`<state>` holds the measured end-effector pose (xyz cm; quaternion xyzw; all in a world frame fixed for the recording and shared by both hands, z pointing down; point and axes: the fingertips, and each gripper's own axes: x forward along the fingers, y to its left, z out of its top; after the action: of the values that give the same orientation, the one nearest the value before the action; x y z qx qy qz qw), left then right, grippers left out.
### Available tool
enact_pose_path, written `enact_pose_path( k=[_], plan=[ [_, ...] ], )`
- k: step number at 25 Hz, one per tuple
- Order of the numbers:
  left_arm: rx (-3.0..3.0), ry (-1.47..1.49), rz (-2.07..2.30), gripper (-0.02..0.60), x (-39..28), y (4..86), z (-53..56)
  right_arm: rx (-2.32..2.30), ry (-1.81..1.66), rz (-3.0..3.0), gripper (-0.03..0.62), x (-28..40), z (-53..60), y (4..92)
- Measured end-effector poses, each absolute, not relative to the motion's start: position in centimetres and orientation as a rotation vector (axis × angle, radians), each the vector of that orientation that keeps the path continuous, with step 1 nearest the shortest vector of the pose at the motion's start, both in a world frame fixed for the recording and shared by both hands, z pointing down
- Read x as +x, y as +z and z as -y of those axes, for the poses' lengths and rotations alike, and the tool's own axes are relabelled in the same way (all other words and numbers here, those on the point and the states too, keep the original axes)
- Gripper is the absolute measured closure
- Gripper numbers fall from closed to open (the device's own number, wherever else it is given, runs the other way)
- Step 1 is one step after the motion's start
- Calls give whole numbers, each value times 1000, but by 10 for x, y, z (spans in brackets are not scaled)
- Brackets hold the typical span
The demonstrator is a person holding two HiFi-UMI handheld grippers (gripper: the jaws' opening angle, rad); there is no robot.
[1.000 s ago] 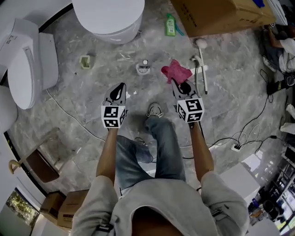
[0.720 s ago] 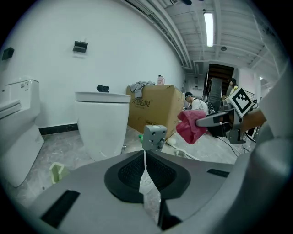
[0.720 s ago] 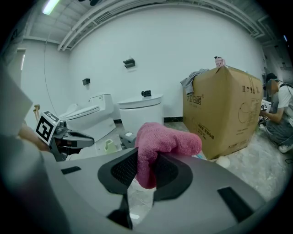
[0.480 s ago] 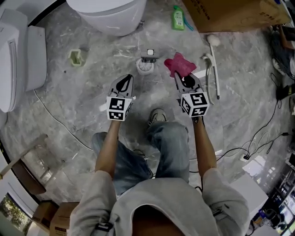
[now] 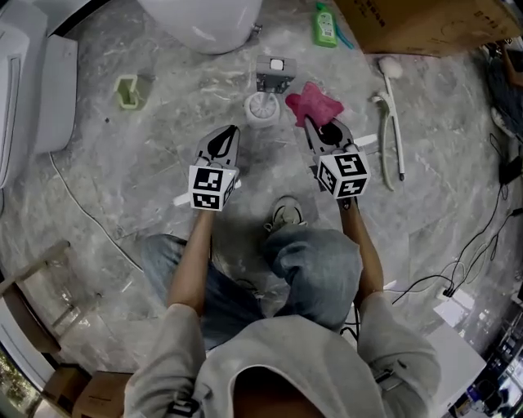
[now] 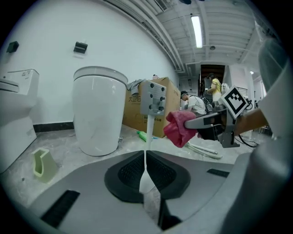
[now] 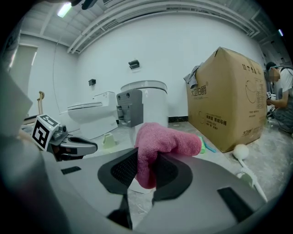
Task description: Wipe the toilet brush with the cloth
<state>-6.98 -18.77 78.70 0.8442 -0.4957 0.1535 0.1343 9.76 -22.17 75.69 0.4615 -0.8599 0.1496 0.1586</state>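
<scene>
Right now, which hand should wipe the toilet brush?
The right, probably. The right gripper is shut on the pink cloth, close beside the toilet brush. The left gripper is shut and holds nothing.

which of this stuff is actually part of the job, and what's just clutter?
In the job:
- toilet brush, standing upright
- pink cloth
- right gripper, clamped on the cloth
- left gripper, shut, empty

Lying about:
- green bottle
- cardboard box
- green cup
- long-handled white tool
- toilet
</scene>
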Motion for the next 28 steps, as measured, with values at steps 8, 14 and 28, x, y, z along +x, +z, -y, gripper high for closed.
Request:
enact_pose_path(
  k=[8,14,28],
  plan=[
    [2465,389,1455,554,-74,772,193,1335,488,2466,499,90,220,770],
    [2476,381,1465,554,-80,766,184,1380,477,2500,499,86,246,752],
    [2482,351,1480,554,-90,762,183,1466,140,2593,499,76,286,638]
  ],
)
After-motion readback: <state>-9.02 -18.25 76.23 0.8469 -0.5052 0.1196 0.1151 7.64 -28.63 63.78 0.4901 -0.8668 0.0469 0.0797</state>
